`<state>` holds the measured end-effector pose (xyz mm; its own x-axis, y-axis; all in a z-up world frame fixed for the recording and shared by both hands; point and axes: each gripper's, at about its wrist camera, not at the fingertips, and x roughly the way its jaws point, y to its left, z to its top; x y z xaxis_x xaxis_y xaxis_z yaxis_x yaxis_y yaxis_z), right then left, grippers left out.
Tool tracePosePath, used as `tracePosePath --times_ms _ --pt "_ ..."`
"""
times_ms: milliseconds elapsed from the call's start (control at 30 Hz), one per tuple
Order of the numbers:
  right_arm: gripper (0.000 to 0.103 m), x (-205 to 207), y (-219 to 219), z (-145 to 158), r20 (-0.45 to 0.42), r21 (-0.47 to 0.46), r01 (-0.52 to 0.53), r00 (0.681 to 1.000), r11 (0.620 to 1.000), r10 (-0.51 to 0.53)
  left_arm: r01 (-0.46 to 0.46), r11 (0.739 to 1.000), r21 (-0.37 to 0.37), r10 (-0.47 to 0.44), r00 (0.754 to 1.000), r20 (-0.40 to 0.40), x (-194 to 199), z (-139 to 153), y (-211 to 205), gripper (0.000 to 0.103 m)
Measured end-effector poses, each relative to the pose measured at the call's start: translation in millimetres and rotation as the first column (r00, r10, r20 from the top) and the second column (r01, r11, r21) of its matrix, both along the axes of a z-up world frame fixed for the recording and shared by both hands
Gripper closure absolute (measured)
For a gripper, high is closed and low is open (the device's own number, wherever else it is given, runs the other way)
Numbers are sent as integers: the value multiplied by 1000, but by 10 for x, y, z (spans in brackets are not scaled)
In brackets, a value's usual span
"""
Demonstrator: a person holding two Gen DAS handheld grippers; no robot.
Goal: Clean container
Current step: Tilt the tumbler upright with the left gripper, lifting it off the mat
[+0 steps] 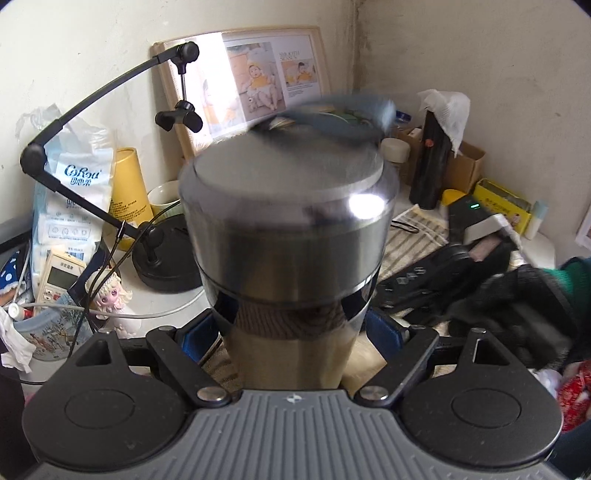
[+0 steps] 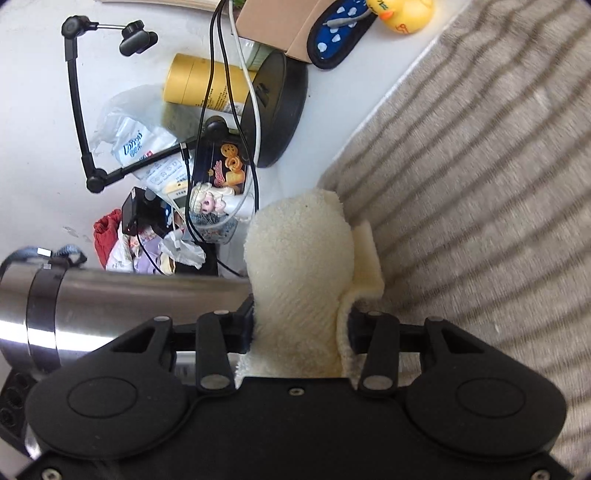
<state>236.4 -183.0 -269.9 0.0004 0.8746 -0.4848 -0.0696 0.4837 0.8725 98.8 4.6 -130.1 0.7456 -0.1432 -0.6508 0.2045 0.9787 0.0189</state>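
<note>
A stainless steel flask [image 1: 288, 236] with a blurred blue-grey strap [image 1: 343, 110] over its lid stands upright, filling the left wrist view. My left gripper [image 1: 291, 326] is shut on its lower body, blue pads [image 1: 197, 332] pressing both sides. In the right wrist view the same flask [image 2: 122, 299] crosses the lower left, and the cream terry cloth [image 2: 299, 266] bulges forward beside it. My right gripper [image 2: 301, 319] is shut on that cloth; whether the cloth touches the flask I cannot tell. A gloved hand [image 1: 524, 295] shows at the right of the left wrist view.
A striped towel [image 2: 480, 184] covers the table to the right. Clutter crowds the left and back: a black stand with jointed arm [image 1: 166, 254], yellow tube [image 1: 129, 184], tissue pack [image 1: 74, 206], picture frame [image 1: 251, 81], black bottle [image 1: 432, 158], doll [image 2: 207, 201], rubber duck [image 2: 406, 14].
</note>
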Motion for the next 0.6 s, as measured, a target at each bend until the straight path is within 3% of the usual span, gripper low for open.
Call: tracePosePath --times_ms 267,600 --pt "60 -222 -169 229 38 -44 -43 998 998 45 -86 996 -29 87 996 27 18 -166 -38 17" --pt "60 -318 -265 428 95 -42 -27 995 999 31 -94 994 -47 95 995 13 17 -140 -13 21"
